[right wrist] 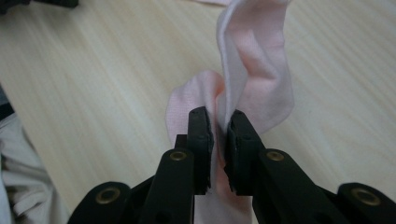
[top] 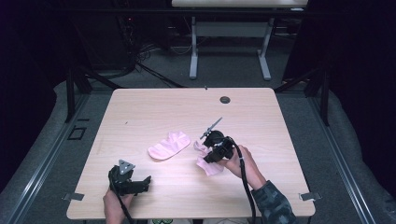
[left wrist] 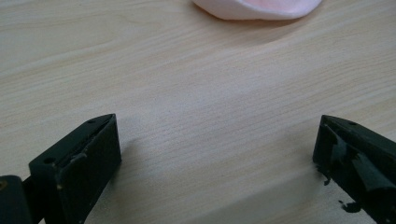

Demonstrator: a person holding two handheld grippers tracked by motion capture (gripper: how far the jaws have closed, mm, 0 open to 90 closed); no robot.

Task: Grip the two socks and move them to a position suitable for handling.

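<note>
**Near the worktop's middle, my right tool pinches a pink sock**

Near the middle of the worktop (top: 140, 107), toward my right, my right tool (top: 211, 154) is clamped on a pale pink sock (top: 207, 163). From the right gripper view the two black jaws stand almost together, with a fold of the sock (right wrist: 252, 79) squeezed between their pads; the cloth runs away from the jaws in a twisted, bunched band, and more of it hangs below them. In the high view the sock's free end lies crumpled on the wood just beside my right hand (top: 240, 161).

A second pink sock (top: 169, 145) lies flat on the worktop just to the left of the held one, apart from it.

My left tool (top: 140, 183) rests low at the near left of the worktop, well apart from both socks. Its jaws stand wide apart with bare wood between them, and the rounded edge of the flat sock (left wrist: 257, 8) shows beyond them.
</note>
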